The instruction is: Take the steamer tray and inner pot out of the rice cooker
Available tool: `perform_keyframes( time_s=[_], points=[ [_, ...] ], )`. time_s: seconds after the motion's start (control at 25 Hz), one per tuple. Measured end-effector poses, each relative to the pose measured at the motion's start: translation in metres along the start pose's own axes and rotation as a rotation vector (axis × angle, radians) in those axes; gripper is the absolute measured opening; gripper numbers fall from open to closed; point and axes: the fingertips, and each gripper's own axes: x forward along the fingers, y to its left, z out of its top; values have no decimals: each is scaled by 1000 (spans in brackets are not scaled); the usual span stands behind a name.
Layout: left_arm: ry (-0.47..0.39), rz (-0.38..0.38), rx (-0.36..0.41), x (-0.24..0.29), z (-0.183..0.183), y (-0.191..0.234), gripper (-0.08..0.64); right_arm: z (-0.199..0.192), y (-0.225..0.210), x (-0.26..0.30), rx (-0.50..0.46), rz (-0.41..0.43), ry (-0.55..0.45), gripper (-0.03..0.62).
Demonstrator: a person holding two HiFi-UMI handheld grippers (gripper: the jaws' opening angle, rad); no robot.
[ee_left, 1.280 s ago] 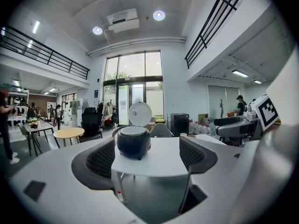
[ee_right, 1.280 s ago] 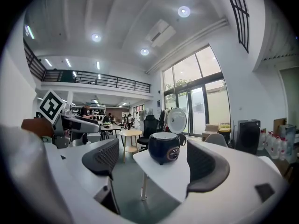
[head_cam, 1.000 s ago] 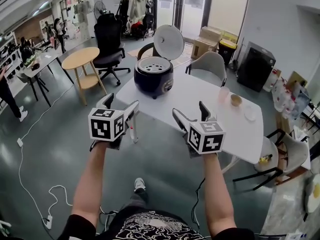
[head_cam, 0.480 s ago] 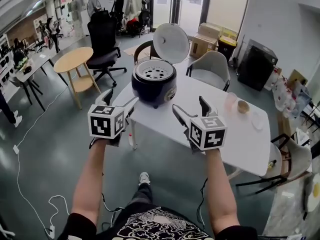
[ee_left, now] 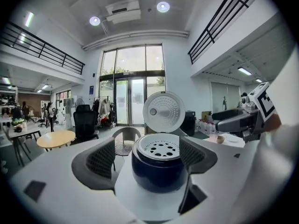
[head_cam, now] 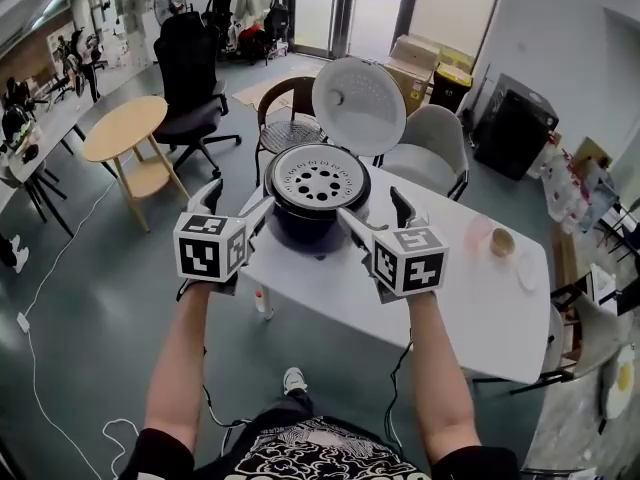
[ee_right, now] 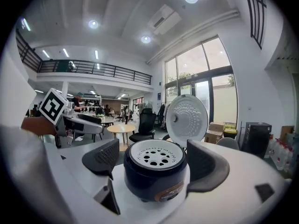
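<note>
A dark blue rice cooker (head_cam: pixel 305 223) stands at the near left end of a white table (head_cam: pixel 450 283), its white lid (head_cam: pixel 360 106) tipped up behind it. A white steamer tray (head_cam: pixel 318 180) with round holes sits in its top; the inner pot is hidden beneath. My left gripper (head_cam: pixel 240 203) is open just left of the cooker, and my right gripper (head_cam: pixel 372 208) is open just right of it; neither touches it. In the left gripper view the cooker (ee_left: pixel 161 174) and tray (ee_left: pixel 161 146) show between open fingers (ee_left: pixel 100 160). The right gripper view frames the cooker (ee_right: pixel 154 181) and tray (ee_right: pixel 156 155) likewise.
A small cup (head_cam: pixel 502 241) and a white saucer (head_cam: pixel 527 270) sit at the table's far right. Behind the table are a grey chair (head_cam: pixel 435 143) and a wicker-seat chair (head_cam: pixel 285 123). A round wooden table (head_cam: pixel 125 128) and black office chair (head_cam: pixel 190 68) stand to the left.
The view has closed in on the table: the cooker has grown from small and distant to sitting right between the two grippers. Both grippers have stayed open.
</note>
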Motion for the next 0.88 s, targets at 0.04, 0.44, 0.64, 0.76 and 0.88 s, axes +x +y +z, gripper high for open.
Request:
perform_keyframes(
  time_s=[0.04, 0.44, 0.64, 0.76, 0.88],
  points=[
    [4, -3, -4, 13, 3, 11, 417, 5, -3, 16, -1, 0, 7, 453],
    [26, -58, -13, 100, -3, 70, 417, 1, -19, 128, -45, 19, 103, 452],
    [38, -75, -20, 133, -7, 101, 417, -10, -13, 185, -127, 104, 226, 453],
    [40, -92, -23, 150, -5, 114, 417, -12, -4, 218, -166, 179, 319, 453],
    [43, -112, -21, 167, -4, 125, 417, -18, 4, 252, -205, 240, 425, 448]
  ],
)
